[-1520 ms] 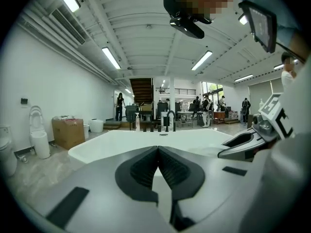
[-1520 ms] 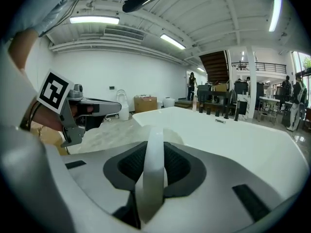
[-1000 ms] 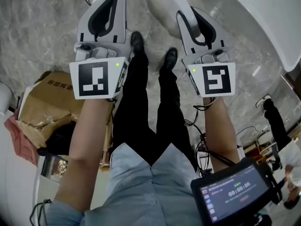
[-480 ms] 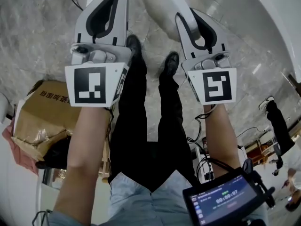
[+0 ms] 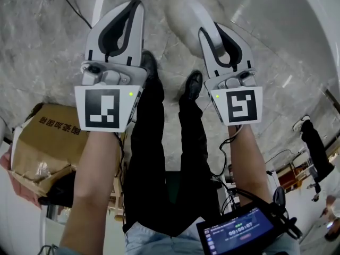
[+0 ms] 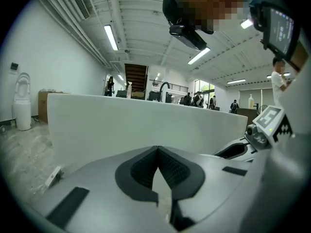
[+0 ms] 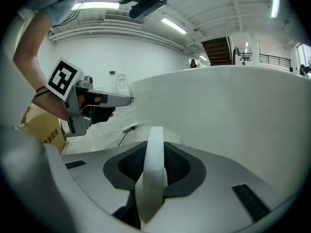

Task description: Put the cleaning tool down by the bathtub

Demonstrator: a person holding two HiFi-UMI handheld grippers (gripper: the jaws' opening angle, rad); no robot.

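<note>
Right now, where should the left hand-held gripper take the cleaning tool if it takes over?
Probably the slim handle of the cleaning tool, just beyond where the right hand-held gripper pinches it, coming from the left. Its other end is broad and rounded, likely too wide; the left hand-held gripper must open first.

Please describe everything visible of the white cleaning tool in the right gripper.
The cleaning tool is white, smooth, plastic-looking. A narrow curved band of it stands upright between the jaws of the right gripper, shut on it. In the head view its rounded end sticks out past the jaws, above the floor, near the bathtub. Nothing else is seen touching it.
</note>
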